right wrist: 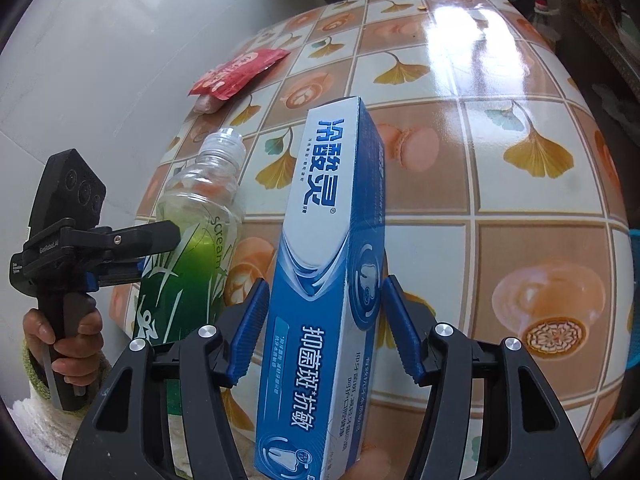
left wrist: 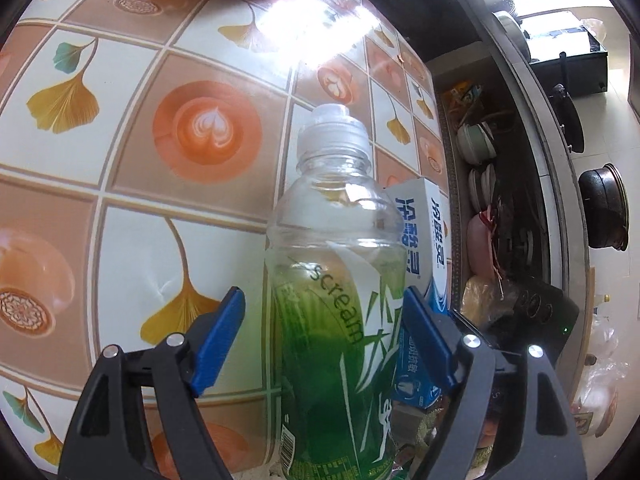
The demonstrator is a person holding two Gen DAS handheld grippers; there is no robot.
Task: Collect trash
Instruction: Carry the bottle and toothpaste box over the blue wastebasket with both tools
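Note:
A clear plastic bottle point(left wrist: 336, 288) with a green label and white cap stands between my left gripper's point(left wrist: 324, 332) blue pads. The left pad stands clear of it and the right pad is close to it, so the jaws are open around it. It also shows in the right wrist view point(right wrist: 196, 240). A blue toothpaste box point(right wrist: 328, 280) stands between my right gripper's point(right wrist: 324, 328) pads with small gaps on both sides, jaws open. The box shows behind the bottle in the left wrist view point(left wrist: 424, 236). A red wrapper point(right wrist: 236, 72) lies at the table's far edge.
The table point(right wrist: 500, 184) has a tiled cloth with ginkgo leaves and coffee cups. A pale wall point(right wrist: 80, 80) runs along its left side. A dark shelf with bowls point(left wrist: 480, 148) and a black pot point(left wrist: 604, 212) stand past the table's right edge.

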